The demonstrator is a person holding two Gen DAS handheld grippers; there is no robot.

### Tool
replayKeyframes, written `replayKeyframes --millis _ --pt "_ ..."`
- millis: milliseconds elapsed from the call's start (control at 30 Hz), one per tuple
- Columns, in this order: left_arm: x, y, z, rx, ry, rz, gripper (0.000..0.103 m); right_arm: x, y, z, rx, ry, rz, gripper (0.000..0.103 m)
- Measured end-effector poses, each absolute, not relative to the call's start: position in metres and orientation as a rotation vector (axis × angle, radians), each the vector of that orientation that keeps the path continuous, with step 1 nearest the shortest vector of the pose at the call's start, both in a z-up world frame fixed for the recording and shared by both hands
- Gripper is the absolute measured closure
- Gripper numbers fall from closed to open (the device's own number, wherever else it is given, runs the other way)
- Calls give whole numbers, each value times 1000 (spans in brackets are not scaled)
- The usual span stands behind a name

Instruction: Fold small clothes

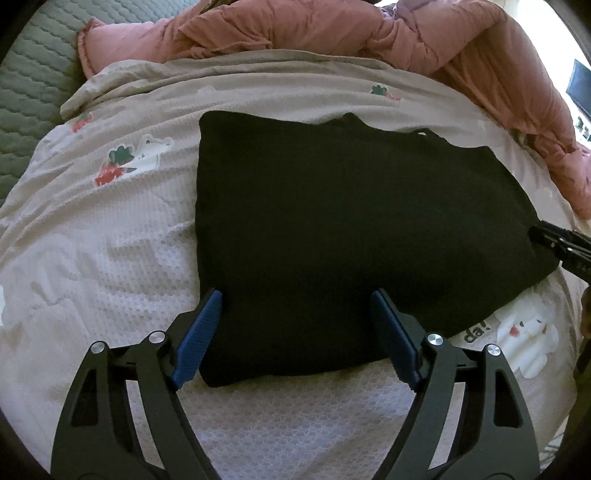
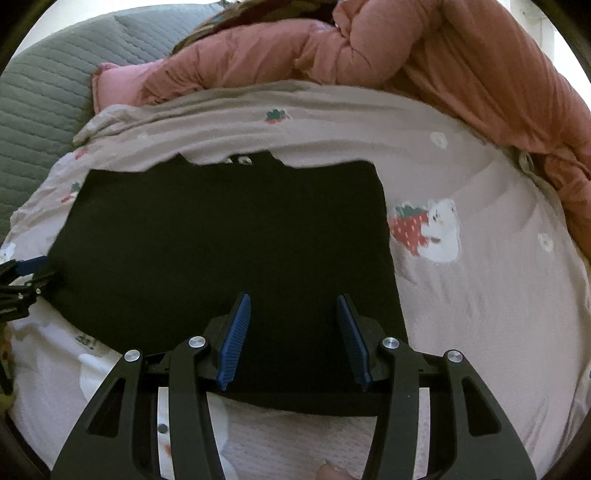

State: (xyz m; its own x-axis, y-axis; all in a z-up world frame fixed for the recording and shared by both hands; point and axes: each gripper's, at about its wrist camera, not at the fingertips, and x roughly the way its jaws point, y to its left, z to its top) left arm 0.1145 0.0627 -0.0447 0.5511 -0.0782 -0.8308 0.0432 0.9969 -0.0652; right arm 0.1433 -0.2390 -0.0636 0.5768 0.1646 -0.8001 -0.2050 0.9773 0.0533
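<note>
A bed spread with a pale waffle-weave blanket (image 1: 92, 258) printed with strawberries and white bears fills both views. Nearest, the left tool (image 1: 295, 306) stands released, its blue pads (image 1: 195, 339) wide apart over the near-left corner of a folded black garment (image 1: 351, 229). The right tool (image 2: 293, 306) hangs unclenched over the garment's near edge. Behind lies a crumpled pink duvet (image 1: 424, 40), then a grey quilted cover (image 1: 33, 92).

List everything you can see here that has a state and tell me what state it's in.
black garment: lying flat on the blanket, partly folded into a rough rectangle.
left gripper: open over the garment's near edge.
right gripper: open, nothing clamped.
printed blanket: spread out, wrinkled.
pink quilt: bunched up behind.
</note>
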Motion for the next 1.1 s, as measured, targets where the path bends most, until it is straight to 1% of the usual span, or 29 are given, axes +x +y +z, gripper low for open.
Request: replayKeyframes --millis 167,333,367,500,567,700,733,767,900,933,967,1000,1100 --pt "113 64 -47 -46 988 -70 29 148 -254 -78 35 975 185 55" --pt "112 66 -43 -63 980 -77 28 141 -251 -71 24 950 175 55" --pt "112 66 -42 -67 977 -77 26 138 -250 -69 21 940 178 53" --pt "111 66 -39 -70 972 -75 24 132 -252 -62 25 912 187 45" --pt "110 66 -36 -71 964 -73 20 128 -250 -59 19 903 188 36" --pt "107 70 -31 -84 953 -68 20 121 -250 -54 16 885 193 34" --pt "106 71 -30 -87 950 -58 16 120 -249 -53 15 881 192 30" --pt "106 72 -30 -89 948 -55 9 119 -248 -50 13 871 195 27" --pt "102 74 -23 -97 926 -51 9 115 -244 -45 6 854 194 27" --pt "101 74 -21 -96 923 -49 9 114 -243 -43 7 849 200 23" --pt "100 74 -20 -97 919 -47 9 113 -242 -42 6 842 201 14" --pt "100 75 -19 -97 915 -46 9 111 -240 -39 0 829 198 12" --pt "99 77 -16 -99 907 -40 9 109 -234 -33 -9 813 210 11"
